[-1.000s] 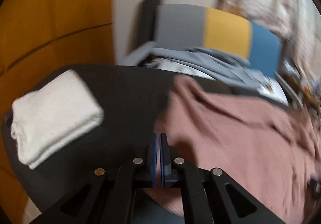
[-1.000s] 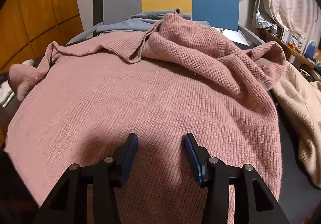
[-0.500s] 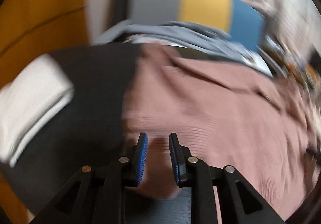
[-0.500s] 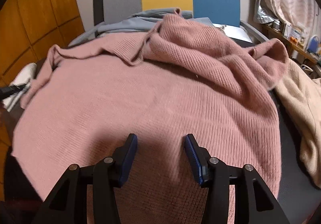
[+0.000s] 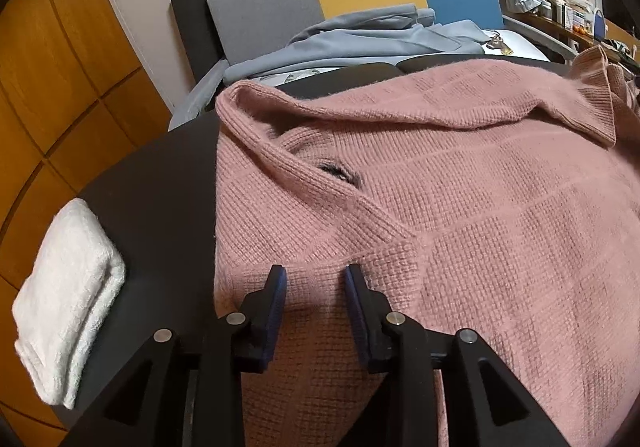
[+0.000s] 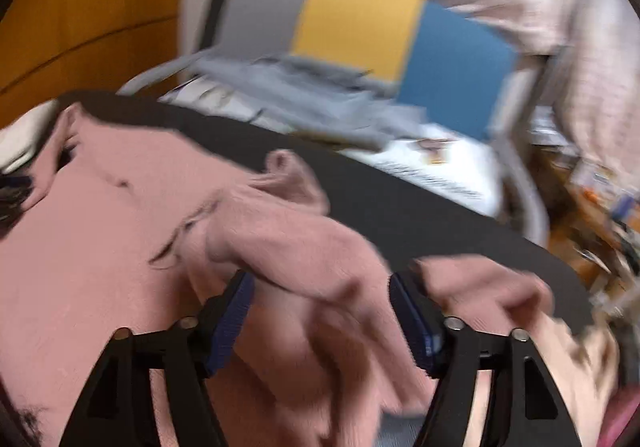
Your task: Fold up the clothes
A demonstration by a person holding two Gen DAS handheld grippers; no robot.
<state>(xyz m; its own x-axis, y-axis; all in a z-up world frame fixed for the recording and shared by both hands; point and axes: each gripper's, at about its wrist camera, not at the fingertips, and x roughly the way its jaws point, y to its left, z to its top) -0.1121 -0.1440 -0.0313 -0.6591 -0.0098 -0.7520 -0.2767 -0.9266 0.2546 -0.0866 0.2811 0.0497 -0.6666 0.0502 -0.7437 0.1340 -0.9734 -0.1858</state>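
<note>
Sweater point(image 5: 460, 207), pink waffle-knit, is lying spread over the dark round tabletop point(image 5: 160, 175), with one sleeve point(image 5: 304, 167) lying folded across the body and ribbed edges showing. Left tongs point(image 5: 314, 287) are hovering spread over the near-left part of the knit, pinching nothing. Right tongs point(image 6: 322, 311) are standing wide apart, straddling a bunched fold of the sweater's right side; view is blurred, so contact is unclear.

Judging by the look, the knit is soft, thick, floppy and stretchy, with moderate weight; it is likely sagging and dragging when lifted, not slippery. Best holds are probably the ribbed hem, cuff or a shoulder seam, pinching both layers.

White folded towel point(image 5: 68, 299) is sitting on the left edge of the tabletop. No readable brand, label or writing is showing anywhere.
</note>
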